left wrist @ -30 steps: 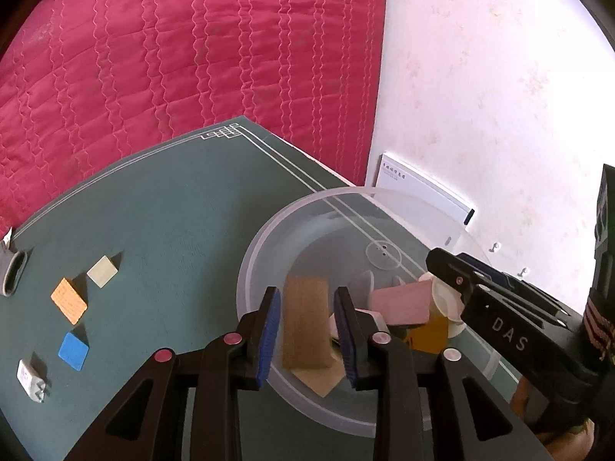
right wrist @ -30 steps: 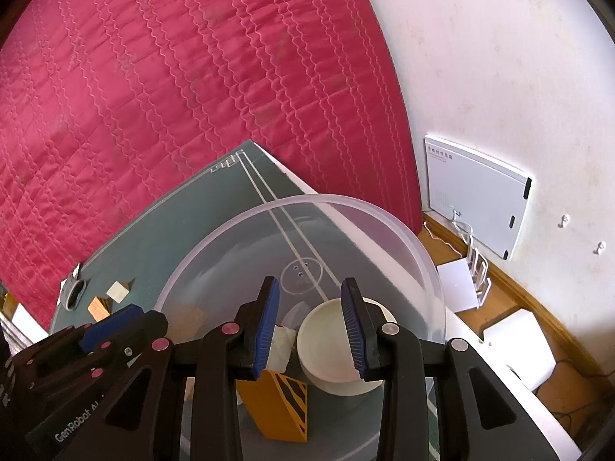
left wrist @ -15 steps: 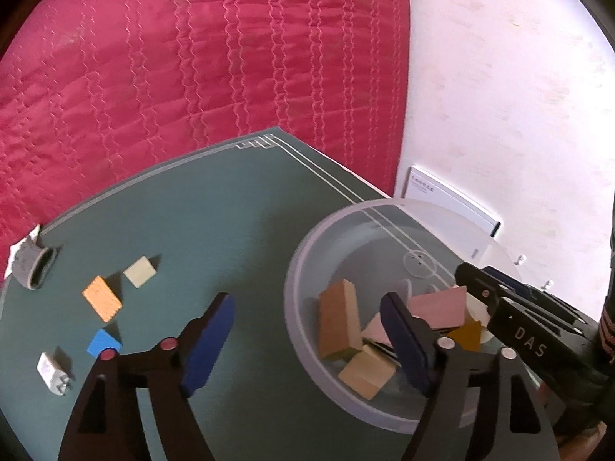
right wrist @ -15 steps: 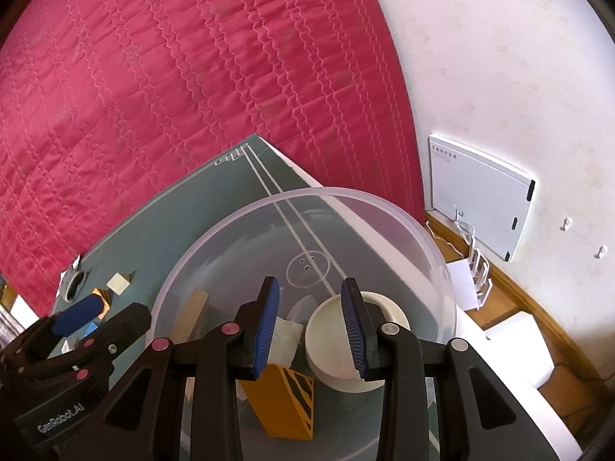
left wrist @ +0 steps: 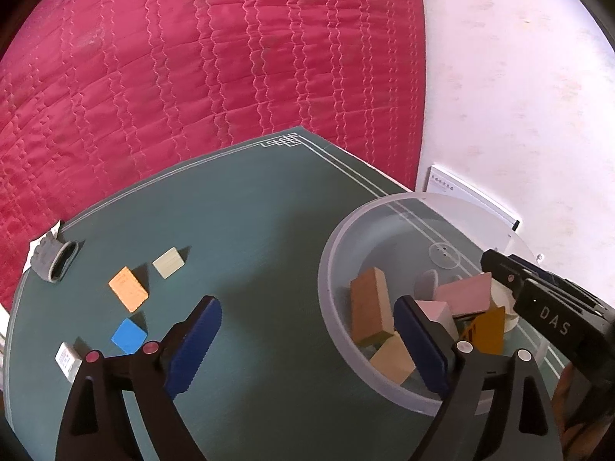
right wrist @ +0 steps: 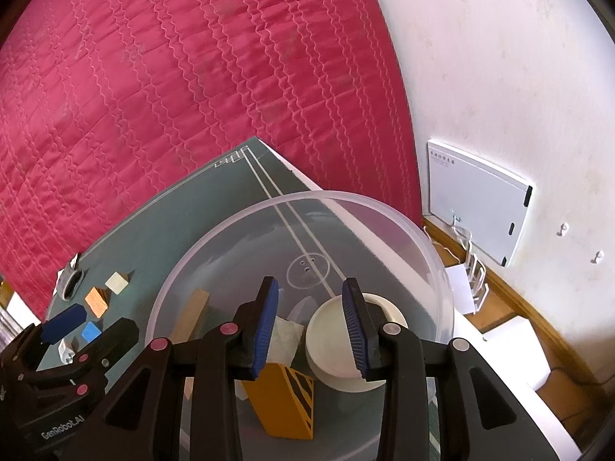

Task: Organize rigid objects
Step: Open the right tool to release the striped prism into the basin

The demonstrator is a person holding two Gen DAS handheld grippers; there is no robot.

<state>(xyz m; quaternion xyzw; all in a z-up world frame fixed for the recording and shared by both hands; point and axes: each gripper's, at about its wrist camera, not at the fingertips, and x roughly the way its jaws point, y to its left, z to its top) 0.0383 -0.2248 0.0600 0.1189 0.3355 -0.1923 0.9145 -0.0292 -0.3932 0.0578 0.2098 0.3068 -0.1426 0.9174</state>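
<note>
Quilted red fabric backs a green table (left wrist: 246, 199), where the clear bowl (left wrist: 334, 307) at right of the left-wrist view already holds several blocks. Left gripper (left wrist: 303, 340) hangs with jaws spread wide and empty beside the bowl. Right gripper (right wrist: 309, 320), jaws apart, hovers over the bowl. Next, probably (a judgement): the left swings toward the blue block (left wrist: 128, 336), orange block (left wrist: 128, 289) or cream block (left wrist: 168, 262) at lower left and pinches one.

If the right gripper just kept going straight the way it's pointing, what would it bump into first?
Probably the white round dish inside the clear bowl: the right gripper, open, points down into the bowl with the dish just ahead of its right finger. Depth is unclear, so it could instead touch the bowl's floor.
</note>
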